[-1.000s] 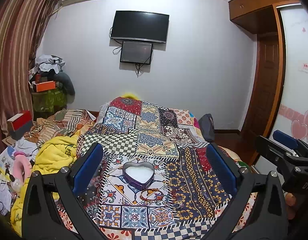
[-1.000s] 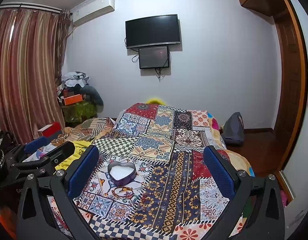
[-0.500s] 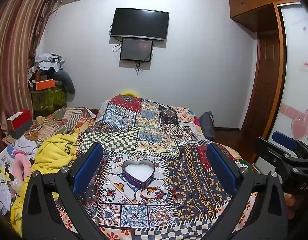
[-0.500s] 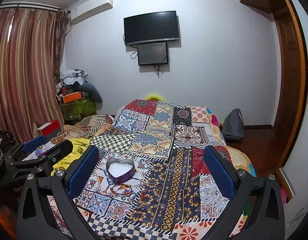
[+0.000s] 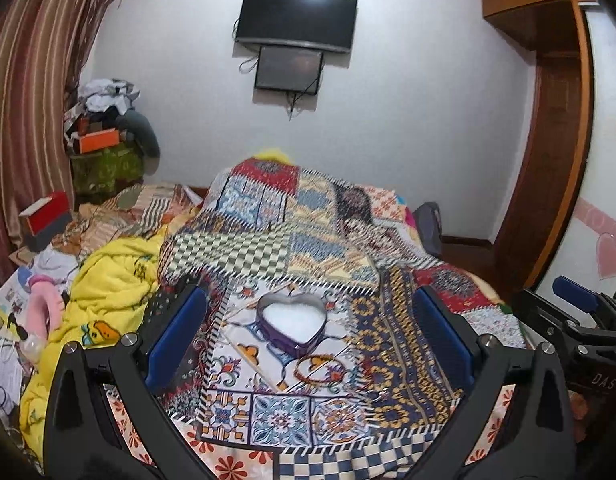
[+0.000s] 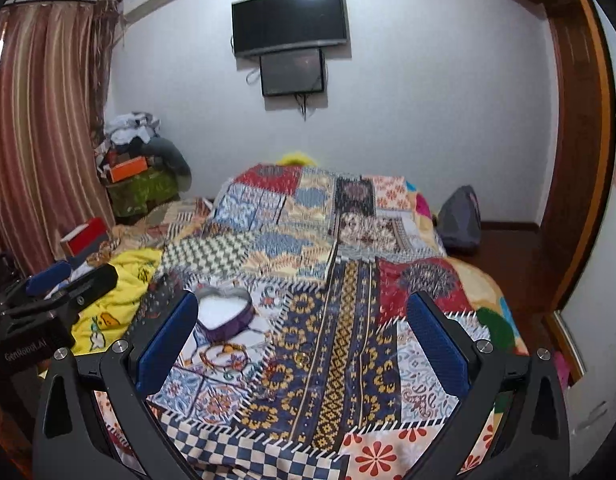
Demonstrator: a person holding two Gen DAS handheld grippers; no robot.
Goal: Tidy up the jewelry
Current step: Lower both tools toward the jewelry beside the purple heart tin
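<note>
The heart-shaped box [image 5: 290, 322] sits open on the patchwork quilt [image 5: 396, 364] that covers the bed, its purple wall around a white lining; just in front of it, on the near side, lies a beaded bracelet [image 5: 312, 368], a thin reddish-brown loop flat on the cloth. In the left wrist view both lie nearly dead ahead of the left gripper [image 5: 310, 340], whose blue-padded jaws stand wide with nothing between them; the right gripper [image 6: 299, 340] is equally wide and empty, but from its own view the box [image 6: 223, 314] and bracelet [image 6: 223, 354] lie off toward its left finger, so the left gripper looks the better placed for the pick. The bracelet has no long axis to speak of, being a round loop; it seems limp and low, likely to need a pinch across one strand against soft, yielding fabric. A small gold ring [image 6: 301, 357] appears to lie further right on the quilt; blur makes this uncertain.
</note>
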